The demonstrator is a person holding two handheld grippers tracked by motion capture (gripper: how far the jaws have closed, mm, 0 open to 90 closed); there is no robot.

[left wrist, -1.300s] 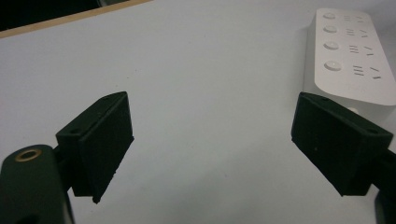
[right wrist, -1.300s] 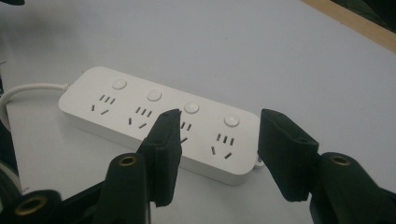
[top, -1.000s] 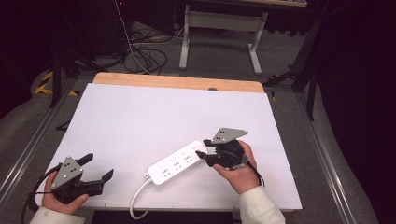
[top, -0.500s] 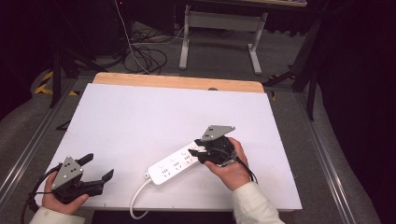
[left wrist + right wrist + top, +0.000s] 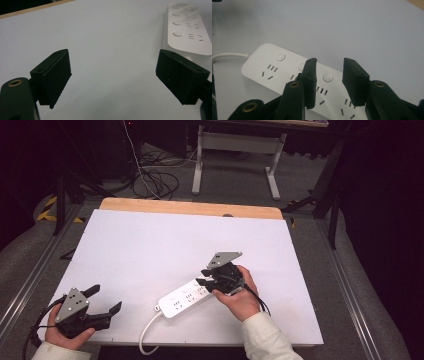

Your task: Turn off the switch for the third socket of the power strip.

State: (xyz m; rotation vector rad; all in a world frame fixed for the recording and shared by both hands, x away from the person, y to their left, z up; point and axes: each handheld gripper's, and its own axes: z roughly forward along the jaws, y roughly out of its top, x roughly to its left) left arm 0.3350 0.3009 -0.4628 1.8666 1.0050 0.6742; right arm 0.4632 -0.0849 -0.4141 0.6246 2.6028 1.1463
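Right gripper (image 5: 329,82), jaws narrowing but unclamped above the power strip (image 5: 274,72): rigid, light, smooth plastic, best pinched across its long sides.

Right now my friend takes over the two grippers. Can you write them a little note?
Left gripper: open, nothing in it, at the near left of the white table.
Right gripper: above the power strip, jaws just been closing, with a round button in the gap; no grip seen.
Power strip lies flat, cord trailing off the near edge.
Done: the approach. Left: whatever the right gripper does on the strip.
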